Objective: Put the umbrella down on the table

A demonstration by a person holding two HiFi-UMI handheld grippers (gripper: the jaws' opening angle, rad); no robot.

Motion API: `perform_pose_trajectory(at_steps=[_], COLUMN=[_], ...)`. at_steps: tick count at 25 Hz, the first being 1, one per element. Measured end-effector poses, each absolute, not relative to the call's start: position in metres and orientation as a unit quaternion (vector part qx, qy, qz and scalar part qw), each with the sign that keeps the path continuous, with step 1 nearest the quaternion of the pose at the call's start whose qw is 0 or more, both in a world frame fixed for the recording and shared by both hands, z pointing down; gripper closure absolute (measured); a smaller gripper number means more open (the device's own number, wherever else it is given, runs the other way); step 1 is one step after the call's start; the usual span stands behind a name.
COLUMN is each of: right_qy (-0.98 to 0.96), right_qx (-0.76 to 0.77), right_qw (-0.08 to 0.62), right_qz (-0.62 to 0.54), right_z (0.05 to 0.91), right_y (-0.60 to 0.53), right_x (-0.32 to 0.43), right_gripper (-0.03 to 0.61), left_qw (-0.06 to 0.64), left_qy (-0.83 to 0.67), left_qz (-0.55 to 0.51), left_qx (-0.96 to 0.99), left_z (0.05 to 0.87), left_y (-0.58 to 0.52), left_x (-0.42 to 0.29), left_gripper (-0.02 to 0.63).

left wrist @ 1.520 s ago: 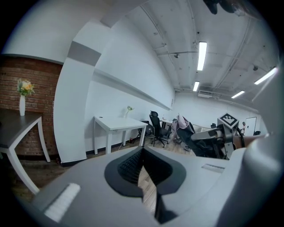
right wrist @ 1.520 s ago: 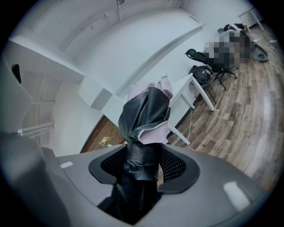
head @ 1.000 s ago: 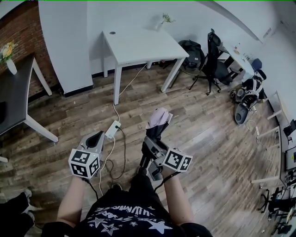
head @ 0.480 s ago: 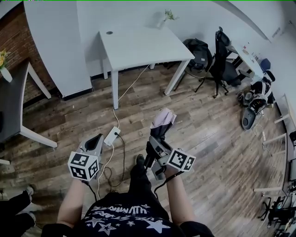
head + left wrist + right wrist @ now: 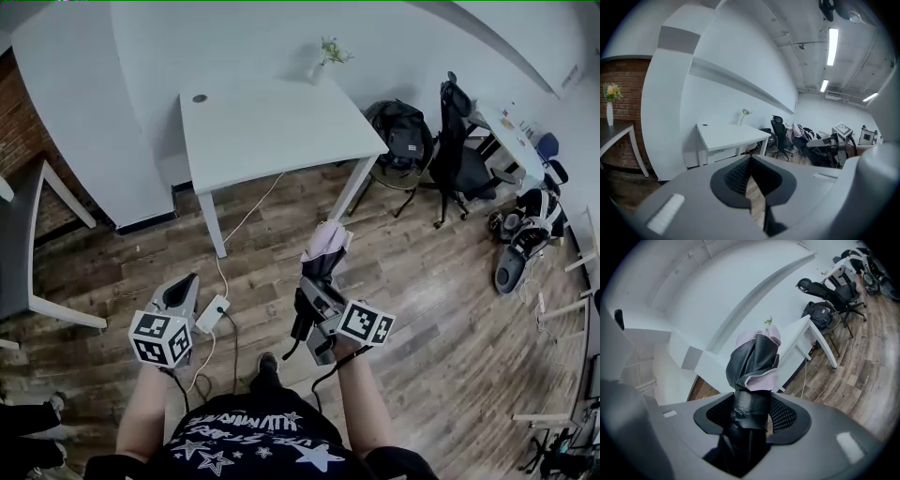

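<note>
A folded umbrella [image 5: 322, 255], black with a pale pink end [image 5: 756, 362], sticks up and forward out of my right gripper [image 5: 312, 292], which is shut on its wrapped black body. The white table [image 5: 267, 127] stands ahead across the wooden floor, seen also in the left gripper view [image 5: 729, 135] and behind the umbrella in the right gripper view [image 5: 801, 336]. My left gripper [image 5: 181, 292] is held low at the left, its jaws shut with nothing between them [image 5: 749, 185].
A small vase with a green sprig [image 5: 323, 54] stands at the table's far right corner. A white power strip [image 5: 212, 313] and cable lie on the floor near the left gripper. Black office chairs [image 5: 459, 150] and a backpack [image 5: 401, 131] stand to the right. A dark table [image 5: 19, 234] is at the left.
The view has moved forward, so the white table is nearer and larger. Both grippers keep their pose, and the umbrella stays held in the right one.
</note>
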State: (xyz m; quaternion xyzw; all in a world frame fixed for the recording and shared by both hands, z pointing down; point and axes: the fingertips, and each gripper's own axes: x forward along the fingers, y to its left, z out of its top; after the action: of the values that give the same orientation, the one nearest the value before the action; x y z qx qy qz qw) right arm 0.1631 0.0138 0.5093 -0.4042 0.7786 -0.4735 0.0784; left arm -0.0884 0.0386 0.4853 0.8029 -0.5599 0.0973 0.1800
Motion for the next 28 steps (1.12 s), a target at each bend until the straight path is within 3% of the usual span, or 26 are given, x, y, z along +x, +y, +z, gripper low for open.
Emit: perform_pose_trajectory(at_steps=[9, 20, 28], right_qy=[0.780, 0.776, 0.775], right_qx=[-0.396, -0.389, -0.403], right_qw=[0.064, 0.048, 0.028], right_qz=[-0.481, -0.495, -0.486], right_z=[0.511, 0.528, 0.532], right_y=[-0.062, -0.134, -0.253], right_x=[0.212, 0.212, 0.196], right_gripper=[0.333, 0.333, 0.333], left_qw=[0.184, 0.181, 0.193], left_qy=[-0.579, -0.583, -0.565], left_qz=[0.078, 0.080, 0.067], left_qx=[0.790, 0.788, 0.800], left_z=[0.474, 0.477, 0.495], left_y=[-0.037, -0.117, -0.236], left_x=[-0.049, -0.047, -0.062], left_gripper=[0.611, 0.611, 0.611])
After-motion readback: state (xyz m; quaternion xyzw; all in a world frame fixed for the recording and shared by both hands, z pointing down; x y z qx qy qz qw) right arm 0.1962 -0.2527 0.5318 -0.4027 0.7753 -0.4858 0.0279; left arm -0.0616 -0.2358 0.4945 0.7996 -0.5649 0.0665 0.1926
